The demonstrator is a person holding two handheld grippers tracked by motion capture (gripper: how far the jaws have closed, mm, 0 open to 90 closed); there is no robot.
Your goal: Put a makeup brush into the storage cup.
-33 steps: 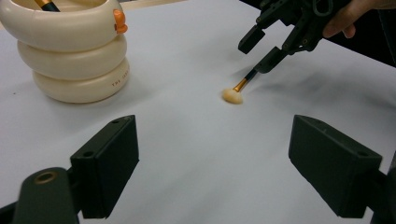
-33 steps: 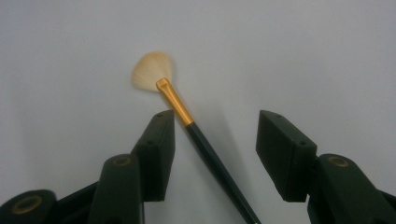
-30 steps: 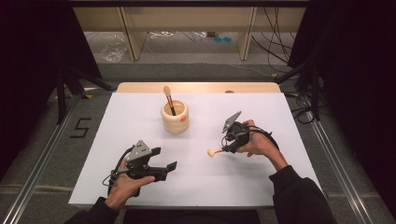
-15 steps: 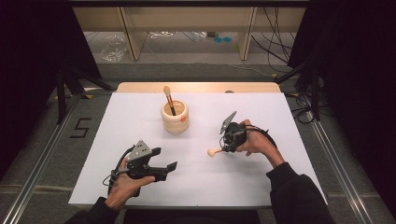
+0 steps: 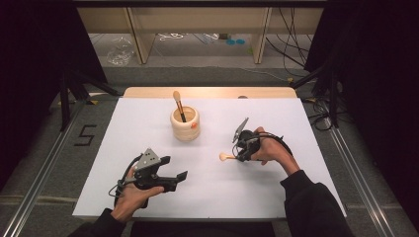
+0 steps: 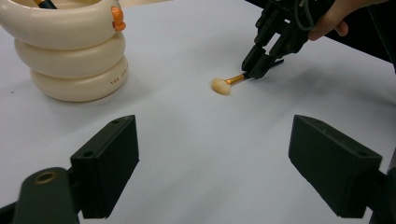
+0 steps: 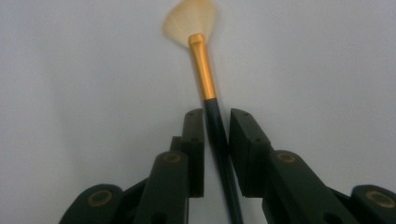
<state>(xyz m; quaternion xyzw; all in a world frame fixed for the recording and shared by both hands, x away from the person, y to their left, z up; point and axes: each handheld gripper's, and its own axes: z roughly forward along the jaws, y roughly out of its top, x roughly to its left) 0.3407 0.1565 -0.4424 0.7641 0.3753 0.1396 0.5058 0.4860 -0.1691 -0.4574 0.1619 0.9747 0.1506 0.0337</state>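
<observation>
White bench [image 5: 207,197] carries a cream ringed holder [image 5: 185,126] at 12 o'clock. Left tongs [image 5: 170,174] gape wide, empty. Right tongs [image 5: 240,154] close narrowly about a slim fan brush [image 7: 205,79], dark handle, at 3 o'clock. Judged light, stiff-handled, bristles soft: grip mid-handle.

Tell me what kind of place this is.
Probably a lab data-recording station: a white table on a railed frame, loose cables on the floor behind, and a person holding camera-fitted grippers.
</observation>
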